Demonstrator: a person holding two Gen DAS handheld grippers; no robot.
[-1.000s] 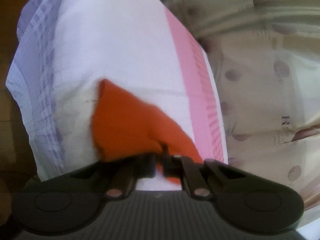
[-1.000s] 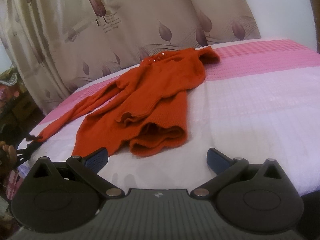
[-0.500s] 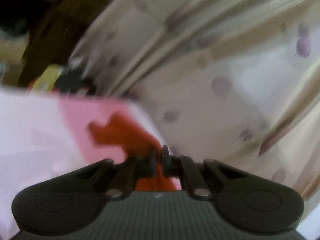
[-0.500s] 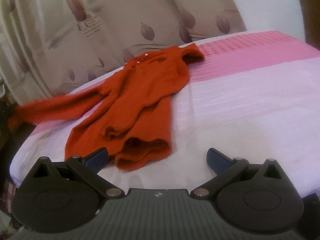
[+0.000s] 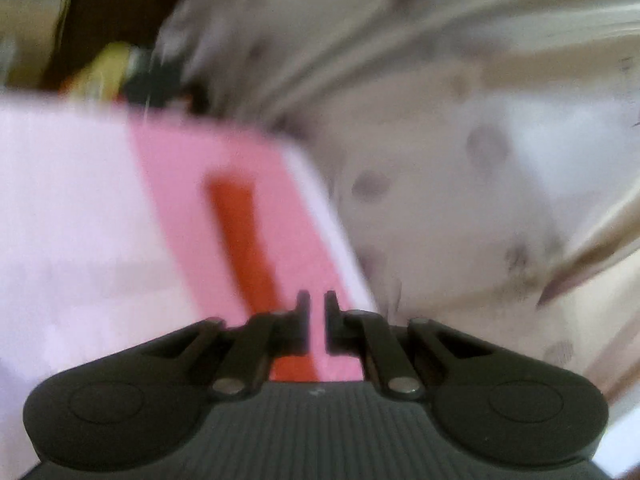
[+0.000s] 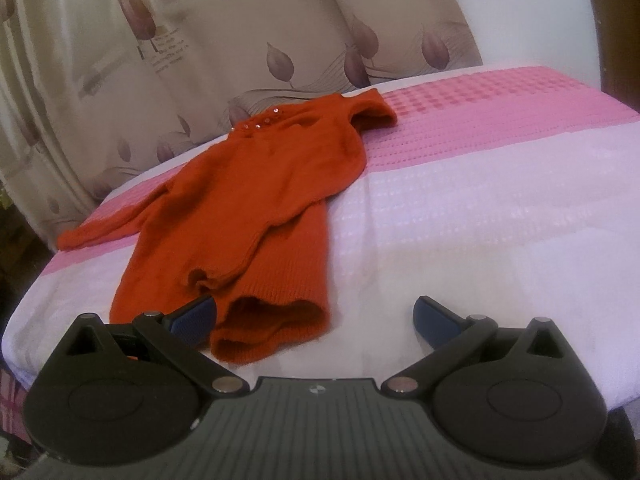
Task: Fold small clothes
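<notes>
A small orange knit sweater lies on the bed. Its body is folded lengthwise, one sleeve lies across it, and the other sleeve stretches left along the pink band. My right gripper is open and empty, just in front of the sweater's hem. The left wrist view is blurred. There the sleeve shows as an orange strip on the pink band. My left gripper hovers over that band with a narrow gap between its jaws and nothing in them; the sleeve runs under its left finger.
The bed cover is white with a pink checked band along the far side. A beige leaf-print curtain hangs behind the bed. Dark furniture and clutter stand past the bed's left end.
My left gripper pulled the sleeve out to the left, then let go of it; the sleeve now lies flat on the pink band. My right gripper moved closer to the hem, still open.
</notes>
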